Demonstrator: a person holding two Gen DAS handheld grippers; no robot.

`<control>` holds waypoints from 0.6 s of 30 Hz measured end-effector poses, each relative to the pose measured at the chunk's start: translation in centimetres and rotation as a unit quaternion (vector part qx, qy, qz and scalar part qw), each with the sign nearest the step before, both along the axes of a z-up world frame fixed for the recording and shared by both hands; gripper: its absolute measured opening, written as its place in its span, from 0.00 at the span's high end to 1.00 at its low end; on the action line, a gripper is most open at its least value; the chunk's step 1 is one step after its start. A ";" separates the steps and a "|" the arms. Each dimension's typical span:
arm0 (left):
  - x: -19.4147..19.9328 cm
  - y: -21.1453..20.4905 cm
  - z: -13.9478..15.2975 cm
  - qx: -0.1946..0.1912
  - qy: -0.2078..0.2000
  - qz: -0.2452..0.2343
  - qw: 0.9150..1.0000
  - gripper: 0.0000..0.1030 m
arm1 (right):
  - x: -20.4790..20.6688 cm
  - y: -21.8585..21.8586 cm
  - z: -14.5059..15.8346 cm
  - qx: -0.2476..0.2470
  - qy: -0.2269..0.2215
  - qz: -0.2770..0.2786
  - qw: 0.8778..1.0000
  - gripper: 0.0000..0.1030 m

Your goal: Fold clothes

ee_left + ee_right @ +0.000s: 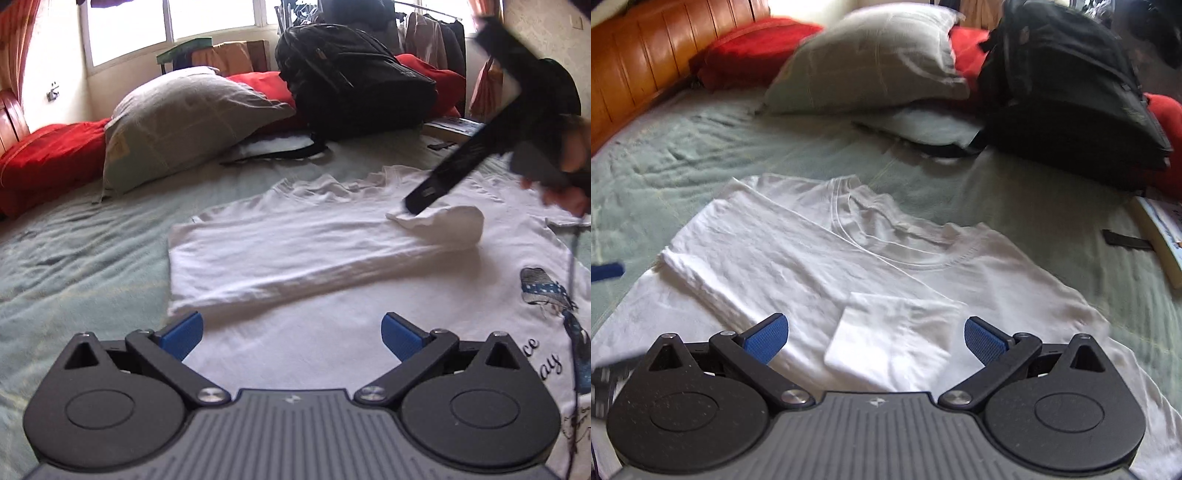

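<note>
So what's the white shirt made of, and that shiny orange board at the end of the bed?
The white T-shirt looks like soft knit cotton or a cotton blend: matte, creasing easily, with a stitched ribbed collar. I can't confirm the fibre. The orange board, the headboard, looks like varnished wood: vertical planks with a glossy shine. It could be a wood-look finish instead.

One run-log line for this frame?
stage: side folded | white T-shirt flat on bed | left claw open | right claw open over sleeve
</note>
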State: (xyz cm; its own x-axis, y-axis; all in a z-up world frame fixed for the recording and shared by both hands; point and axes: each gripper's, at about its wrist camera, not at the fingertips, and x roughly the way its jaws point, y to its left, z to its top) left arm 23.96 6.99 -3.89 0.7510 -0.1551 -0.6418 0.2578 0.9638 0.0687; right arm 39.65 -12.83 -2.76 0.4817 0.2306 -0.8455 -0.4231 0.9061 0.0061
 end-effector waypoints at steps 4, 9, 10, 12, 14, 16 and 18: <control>-0.9 0.2 0.0 -0.009 0.005 0.014 1.000 0.01 | 2.3 2.4 -2.9 -0.067 0.034 -0.014 0.997 0.00; -1.8 0.3 0.3 -0.003 0.002 0.014 1.000 0.01 | 2.3 0.2 -3.2 -0.094 0.037 -0.045 0.994 0.00; -1.9 0.2 0.4 -0.003 0.002 0.014 1.000 0.01 | 2.1 -0.6 -2.8 -0.097 0.029 -0.052 0.993 0.00; -1.9 0.1 0.5 -0.003 -0.001 0.015 1.000 0.01 | 1.4 -2.7 -2.1 -0.089 0.023 -0.071 0.993 0.00; -2.0 -0.1 0.6 -0.004 -0.004 0.012 1.000 0.01 | 0.6 -5.0 -1.5 -0.075 0.021 -0.091 0.993 0.00; -2.1 -0.3 0.7 -0.004 -0.005 0.009 1.000 0.01 | -0.3 -7.4 -1.1 -0.063 0.018 -0.117 0.991 0.00; -2.1 -0.4 0.7 -0.002 -0.005 0.010 1.000 0.01 | -1.2 -9.8 -0.7 -0.050 0.015 -0.145 0.988 0.00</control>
State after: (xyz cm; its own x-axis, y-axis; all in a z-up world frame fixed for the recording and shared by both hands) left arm 21.89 6.56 -3.19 0.7605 -0.1427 -0.6334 0.2383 0.9688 0.0679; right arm 38.47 -22.59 -3.49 0.4901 0.0020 -0.8717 -0.1467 0.9859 -0.0802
